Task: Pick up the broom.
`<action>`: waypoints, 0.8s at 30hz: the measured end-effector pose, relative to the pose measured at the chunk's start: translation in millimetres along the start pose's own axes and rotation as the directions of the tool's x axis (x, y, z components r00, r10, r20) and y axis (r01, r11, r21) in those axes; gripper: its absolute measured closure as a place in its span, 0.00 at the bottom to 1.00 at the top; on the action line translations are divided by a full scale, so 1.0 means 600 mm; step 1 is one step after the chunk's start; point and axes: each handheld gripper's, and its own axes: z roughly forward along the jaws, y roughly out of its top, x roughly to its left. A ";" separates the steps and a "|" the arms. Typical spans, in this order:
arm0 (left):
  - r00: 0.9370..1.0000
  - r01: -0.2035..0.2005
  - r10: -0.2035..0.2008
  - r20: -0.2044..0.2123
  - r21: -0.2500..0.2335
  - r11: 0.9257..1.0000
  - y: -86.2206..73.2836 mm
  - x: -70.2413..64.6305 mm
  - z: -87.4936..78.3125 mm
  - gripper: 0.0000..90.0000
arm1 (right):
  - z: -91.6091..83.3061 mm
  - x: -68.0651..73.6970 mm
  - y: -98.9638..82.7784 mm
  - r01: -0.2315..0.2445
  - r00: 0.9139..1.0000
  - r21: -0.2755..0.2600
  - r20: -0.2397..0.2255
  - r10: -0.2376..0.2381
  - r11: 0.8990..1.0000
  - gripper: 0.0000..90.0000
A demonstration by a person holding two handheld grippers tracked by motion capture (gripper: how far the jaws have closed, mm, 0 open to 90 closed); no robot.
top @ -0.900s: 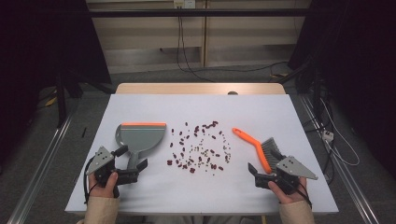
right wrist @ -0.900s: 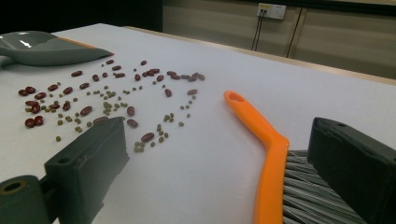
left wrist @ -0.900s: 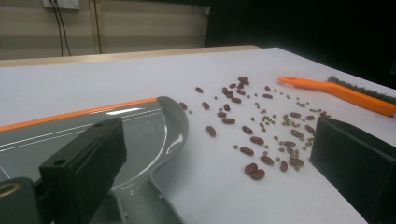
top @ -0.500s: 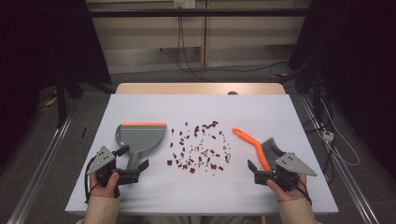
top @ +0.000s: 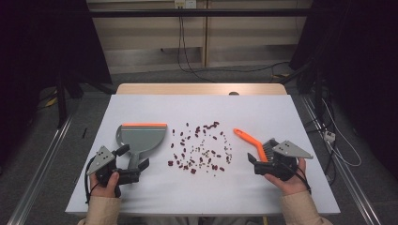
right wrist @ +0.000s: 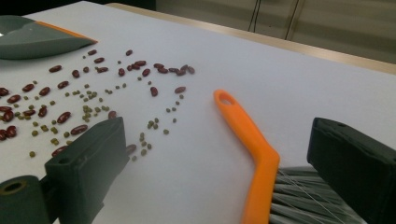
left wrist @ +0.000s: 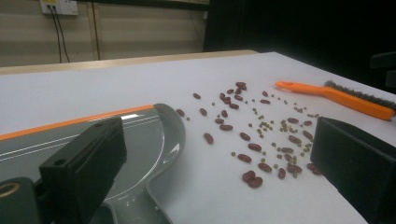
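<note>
Sweep-up job, barely started. Beans (top: pixel 199 149) are all loose on the white table (top: pixel 281 117), a scatter of dark red ones mixed with small green ones, lying between the dustpan (top: pixel 141 138) and the brush (top: pixel 256 146). None in the pan as far as I can see; its grey tray looks bare in the left gripper view (left wrist: pixel 140 140).

Left gripper (top: pixel 133 161) sits at the pan's handle end, near side of the table. Jaws spread apart, the handle running in between them, pads not pressing on it. So nothing grasped yet on that side.

Right gripper (top: pixel 260 161) is at the brush's bristle end. In the right gripper view the orange handle (right wrist: pixel 247 135) and the bristles (right wrist: pixel 299 200) lie between the two black jaws, which stand wide; no squeeze visible. Brush flat on the table, handle tip pointing up and away toward the beans.

Pan lies flat, orange lip on the far side, mouth facing away from the person, just left of the bean scatter. Brush just right of the scatter.

Done: both tools lined up with a gripper each. Left, by my read: close on both tools, lift, turn the pan toward the beans, sweep them in. Basically all of the actual work.
</note>
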 end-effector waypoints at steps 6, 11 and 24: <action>1.000 0.002 -0.002 0.010 -0.004 1.000 0.000 -0.002 -0.001 0.04 | 0.006 -0.005 0.011 -0.028 0.999 -0.015 -0.026 0.028 1.000 0.05; 1.000 0.003 -0.003 0.004 0.004 1.000 -0.002 0.002 -0.003 0.04 | 0.027 -0.019 0.026 -0.080 0.996 0.020 -0.038 0.081 0.997 0.10; 1.000 -0.004 0.004 0.015 0.005 1.000 -0.001 -0.003 0.002 0.04 | 0.066 -0.053 0.055 -0.101 0.994 0.199 -0.015 0.106 0.975 0.28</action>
